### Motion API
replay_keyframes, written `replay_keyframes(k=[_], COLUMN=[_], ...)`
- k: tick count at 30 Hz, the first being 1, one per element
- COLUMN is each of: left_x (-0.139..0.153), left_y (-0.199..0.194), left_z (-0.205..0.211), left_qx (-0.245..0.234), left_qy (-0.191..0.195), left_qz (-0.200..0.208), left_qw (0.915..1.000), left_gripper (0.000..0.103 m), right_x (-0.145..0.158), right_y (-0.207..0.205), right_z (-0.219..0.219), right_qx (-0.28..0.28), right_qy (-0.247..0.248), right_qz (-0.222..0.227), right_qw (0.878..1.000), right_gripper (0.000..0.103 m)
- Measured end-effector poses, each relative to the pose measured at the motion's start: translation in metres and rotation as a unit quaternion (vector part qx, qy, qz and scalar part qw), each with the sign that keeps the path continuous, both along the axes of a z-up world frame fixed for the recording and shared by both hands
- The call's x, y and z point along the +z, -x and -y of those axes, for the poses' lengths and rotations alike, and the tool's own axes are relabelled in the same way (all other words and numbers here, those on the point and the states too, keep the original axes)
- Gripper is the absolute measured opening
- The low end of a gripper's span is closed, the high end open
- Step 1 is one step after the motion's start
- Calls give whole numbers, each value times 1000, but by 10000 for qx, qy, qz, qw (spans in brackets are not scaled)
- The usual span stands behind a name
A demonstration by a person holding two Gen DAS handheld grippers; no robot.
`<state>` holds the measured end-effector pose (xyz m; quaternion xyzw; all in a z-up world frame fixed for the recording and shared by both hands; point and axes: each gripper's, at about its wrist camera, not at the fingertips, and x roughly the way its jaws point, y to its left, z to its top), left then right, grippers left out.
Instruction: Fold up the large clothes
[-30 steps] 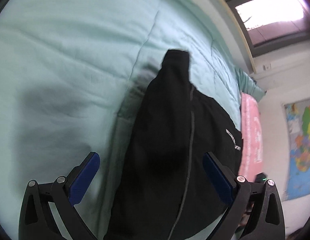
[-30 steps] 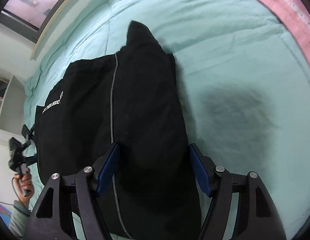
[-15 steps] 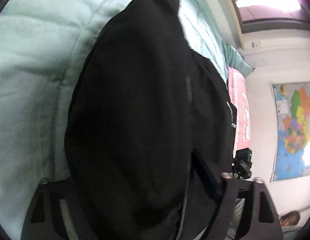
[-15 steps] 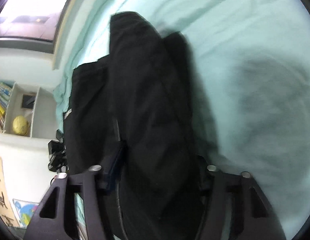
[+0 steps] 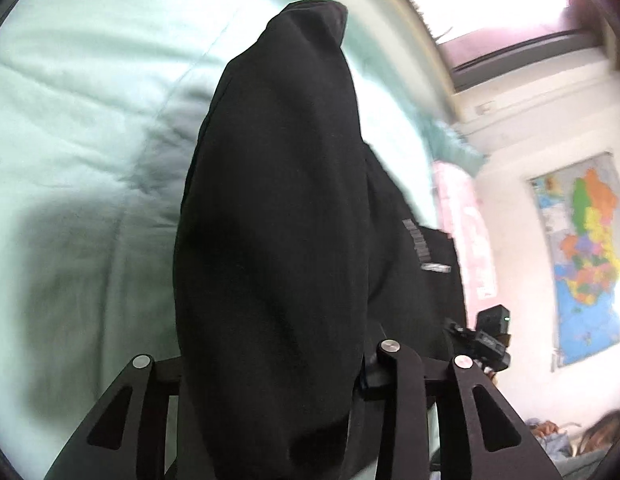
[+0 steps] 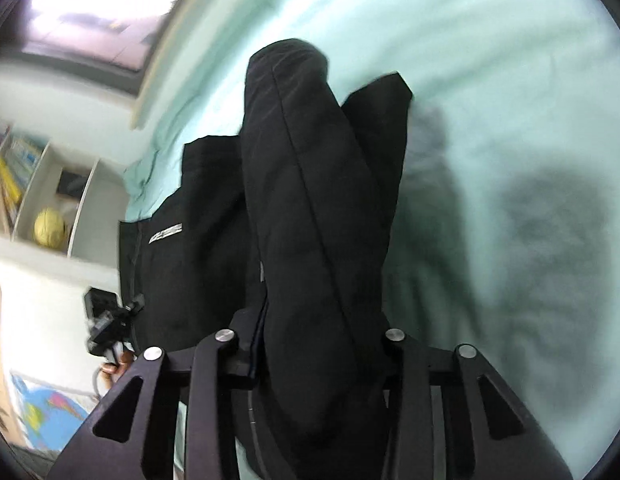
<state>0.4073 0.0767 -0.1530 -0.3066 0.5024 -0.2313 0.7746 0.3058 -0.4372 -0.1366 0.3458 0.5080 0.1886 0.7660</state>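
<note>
The left gripper [image 5: 270, 364] pinches a fold of the black garment [image 5: 278, 220], its jaws pressed on the cloth. The right gripper [image 6: 317, 344] also pinches the black garment [image 6: 313, 216], which rises from the mint-green quilt [image 6: 489, 80] and lies partly on it. A small silver logo [image 6: 166, 233] is on the fabric; its letters are probably too blurred to read. A coloured wall map [image 5: 585, 256] hangs beyond.

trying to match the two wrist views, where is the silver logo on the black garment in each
Left wrist: the silver logo sits right of centre, on the flat part of the black garment.
Right wrist: the logo sits left of centre.
Shared landmark: the mint green bedcover under the garment.
</note>
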Motion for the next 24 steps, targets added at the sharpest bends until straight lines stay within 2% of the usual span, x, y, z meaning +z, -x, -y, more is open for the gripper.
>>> replay_keyframes(k=[3, 7, 12, 15, 19, 21, 22, 23, 24], left_x=[39, 77, 87, 69, 23, -1, -15, -32, -51], left_y=[31, 77, 135, 158, 172, 173, 174, 176, 177], left_z=[9, 9, -11, -25, -26, -32, -40, -50, -63], left_qx=[-94, -151, -54, 18, 82, 228, 304, 451, 681], left_qy=[144, 193, 388, 393, 361, 377, 406, 507, 711], left_qz=[315, 430, 314, 91, -411, -611, -706, -907, -1189], left_qw=[9994, 9988, 9987, 9992, 9985, 9972, 9962, 9936, 9880], left_gripper=[38, 38, 38, 38, 39, 43, 50, 61, 65], right_x=[28, 43, 36, 29, 3, -13, -23, -37, -50], right_y=[2, 19, 46, 59, 60, 58, 59, 59, 60], right_z=[-29, -50, -48, -50, -59, -58, -54, -46, -39], right_qx=[317, 475, 505, 549, 577, 504, 427, 260, 117], right_qy=[288, 430, 256, 299, 510, 524, 462, 353, 252], right_qz=[350, 556, 474, 338, -64, -181, -240, -410, -590], right_qw=[9985, 9964, 9973, 9975, 9970, 9972, 9977, 9982, 9979], right_gripper=[37, 37, 37, 37, 37, 38, 39, 42, 43])
